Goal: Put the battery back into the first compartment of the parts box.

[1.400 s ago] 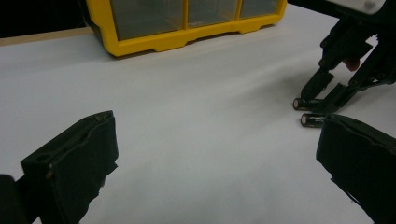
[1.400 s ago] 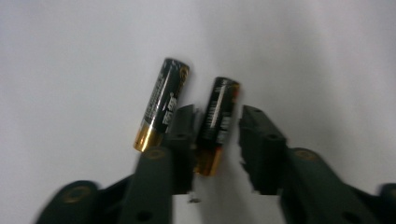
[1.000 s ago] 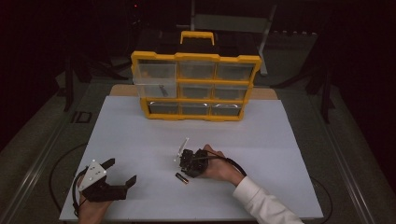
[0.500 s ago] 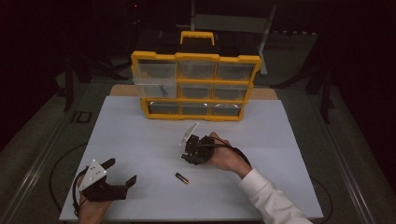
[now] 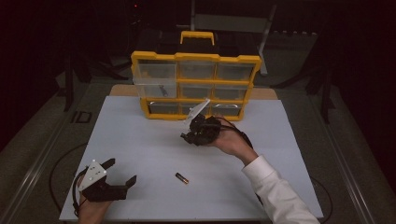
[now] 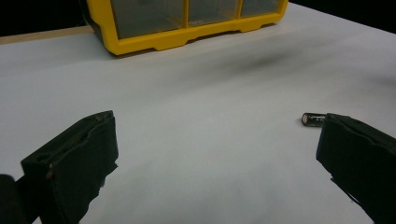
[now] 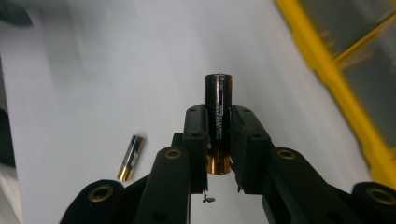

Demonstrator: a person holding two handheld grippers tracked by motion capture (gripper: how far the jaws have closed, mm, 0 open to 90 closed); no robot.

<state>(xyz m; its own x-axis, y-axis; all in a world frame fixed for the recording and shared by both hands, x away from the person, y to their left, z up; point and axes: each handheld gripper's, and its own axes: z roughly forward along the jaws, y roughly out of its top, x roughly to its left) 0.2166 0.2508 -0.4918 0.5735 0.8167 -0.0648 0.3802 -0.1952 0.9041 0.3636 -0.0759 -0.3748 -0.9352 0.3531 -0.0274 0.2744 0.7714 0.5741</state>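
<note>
My right gripper (image 5: 188,136) hangs above the middle of the white sheet, just in front of the yellow drawer organizer (image 5: 196,86). In the right gripper view its jaws are shut on a dark battery (image 7: 218,100), which sticks out past the fingertips, copper end toward the camera. A second battery (image 5: 182,178) lies loose on the sheet below and nearer the person; it also shows as the loose battery (image 7: 130,157) and the loose battery (image 6: 312,118). My left gripper (image 5: 121,170) rests at the sheet's front left corner, open, with nothing between its jaws (image 6: 217,130).
The organizer (image 6: 187,28) stands at the far edge of the white sheet (image 5: 140,140), with clear drawers in a yellow frame and a handle on top. One drawer at its left sticks out a little. Dark floor and cables surround the table.
My right gripper has risen off the sheet with a battery in its jaws and moved toward the organizer. The other battery stayed on the sheet. The left gripper has not moved.
</note>
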